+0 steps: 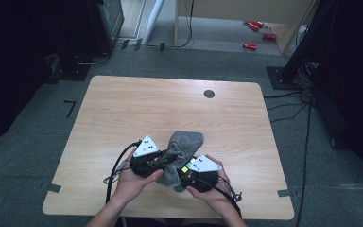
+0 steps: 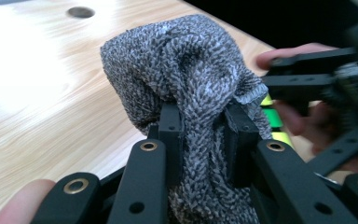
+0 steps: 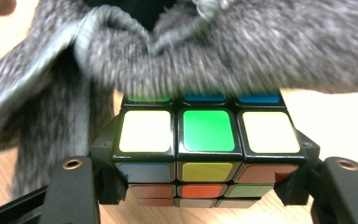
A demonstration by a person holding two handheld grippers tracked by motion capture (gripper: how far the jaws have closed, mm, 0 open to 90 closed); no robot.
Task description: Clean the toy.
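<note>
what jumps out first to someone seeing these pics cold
A grey fuzzy sock, bunched up near the table's front edge, pinched by the left gripper. Beside it, the right gripper clamps a scrambled puzzle cube, the sock's open mouth draped over its far edge.

My light wood-grain rectangular table point(image 1: 123, 109) w/ a round dark cable hole point(image 1: 209, 93) at far right. Grey carpet floor point(image 1: 33, 156) around it, black cables point(image 1: 288, 106) right, red cans point(image 1: 257, 33) far right, dark surroundings both sides.
</note>
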